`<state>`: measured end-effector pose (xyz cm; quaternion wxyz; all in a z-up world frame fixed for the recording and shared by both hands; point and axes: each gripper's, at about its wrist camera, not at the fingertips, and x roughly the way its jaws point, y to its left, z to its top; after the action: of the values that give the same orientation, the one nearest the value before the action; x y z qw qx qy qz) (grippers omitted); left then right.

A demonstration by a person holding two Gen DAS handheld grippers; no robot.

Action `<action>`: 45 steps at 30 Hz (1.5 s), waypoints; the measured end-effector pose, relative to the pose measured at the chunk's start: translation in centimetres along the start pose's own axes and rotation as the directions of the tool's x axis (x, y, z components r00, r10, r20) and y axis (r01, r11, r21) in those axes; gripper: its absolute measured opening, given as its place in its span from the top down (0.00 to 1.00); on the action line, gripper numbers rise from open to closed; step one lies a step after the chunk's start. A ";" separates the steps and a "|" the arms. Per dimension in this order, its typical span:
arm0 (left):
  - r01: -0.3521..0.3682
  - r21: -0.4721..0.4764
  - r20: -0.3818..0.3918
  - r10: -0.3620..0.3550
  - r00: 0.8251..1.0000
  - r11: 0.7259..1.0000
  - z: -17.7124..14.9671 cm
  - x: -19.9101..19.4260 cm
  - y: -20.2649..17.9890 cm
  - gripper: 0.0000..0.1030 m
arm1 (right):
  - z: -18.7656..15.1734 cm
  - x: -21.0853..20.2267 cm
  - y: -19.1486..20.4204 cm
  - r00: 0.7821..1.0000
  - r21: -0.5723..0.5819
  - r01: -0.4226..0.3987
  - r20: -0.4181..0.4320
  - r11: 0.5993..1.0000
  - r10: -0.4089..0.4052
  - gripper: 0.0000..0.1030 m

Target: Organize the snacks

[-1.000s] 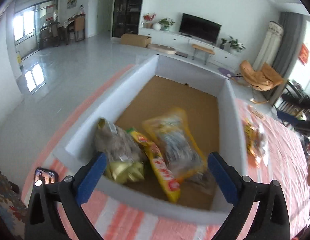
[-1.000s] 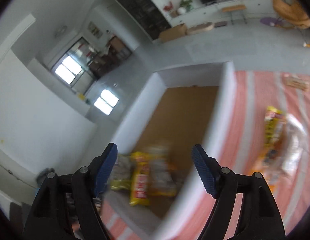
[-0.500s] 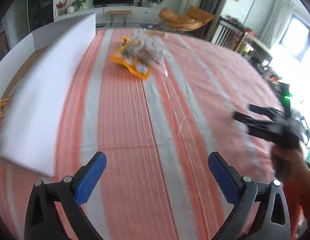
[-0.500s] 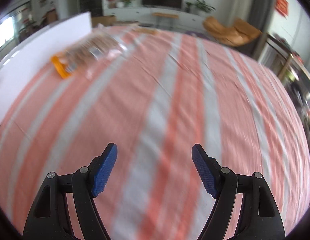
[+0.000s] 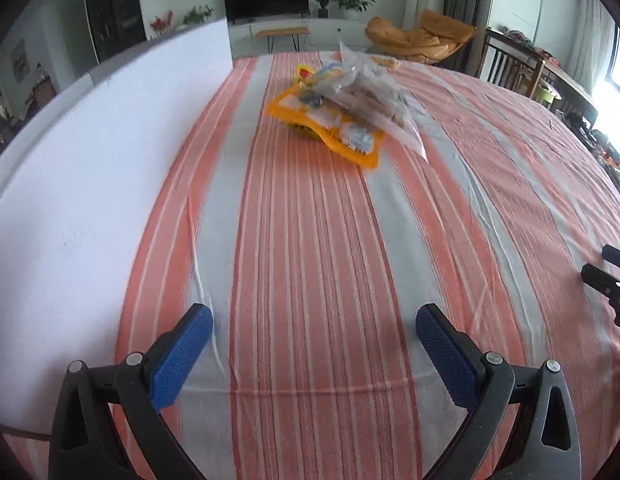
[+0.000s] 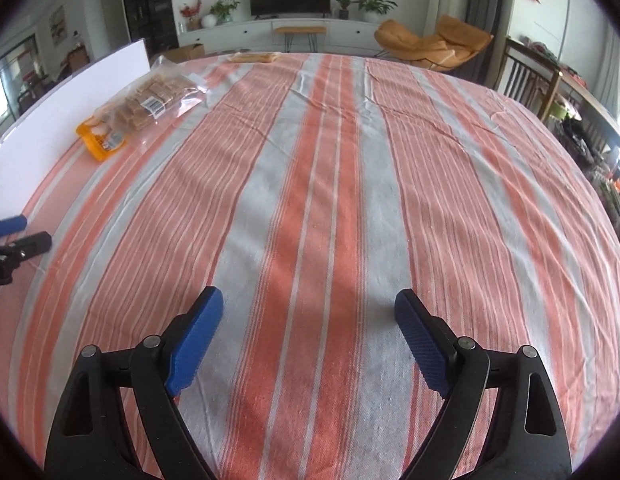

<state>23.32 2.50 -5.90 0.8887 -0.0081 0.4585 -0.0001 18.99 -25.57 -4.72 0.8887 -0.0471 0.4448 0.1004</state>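
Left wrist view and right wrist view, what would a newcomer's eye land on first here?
The striped orange and grey tablecloth fills both views. Next, the clear bag of snacks lying on an orange packet at the far side, beside the white box wall. Both the left gripper and the right gripper hang empty above the cloth, the right's jaws opening.

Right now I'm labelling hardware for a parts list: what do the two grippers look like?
Both match. The left gripper and the right gripper each have two black plastic arms with triangular cut-outs and silver rivets, ending in blue textured pads. No cables or markings show.
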 end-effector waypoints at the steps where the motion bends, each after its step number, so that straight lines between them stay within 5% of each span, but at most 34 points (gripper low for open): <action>1: 0.000 0.004 0.002 0.000 1.000 1.000 -0.3 -0.3 -0.1 0.02 | -0.1 -0.2 0.0 1.000 -0.001 0.001 0.000 1.000 -0.001 0.13; 38: -0.005 0.001 0.009 0.005 1.000 1.000 -0.6 -0.7 -0.3 0.00 | 0.5 0.1 0.1 0.999 0.018 -0.001 -0.036 1.000 0.002 0.08; 41: -0.006 0.000 0.009 0.006 1.000 1.000 -0.6 -0.7 -0.3 0.00 | 4.1 1.3 1.4 0.986 0.032 -0.104 -0.128 0.994 0.107 0.09; 45: -0.005 0.000 0.009 0.005 1.000 1.000 -0.6 -0.7 -0.3 0.00 | 11.5 3.3 5.3 0.947 0.141 -0.307 -0.056 0.941 0.317 0.10</action>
<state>22.40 2.23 -5.66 0.8906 -0.0070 0.4546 0.0025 28.76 -17.99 -0.39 0.8447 0.0783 0.4865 0.2088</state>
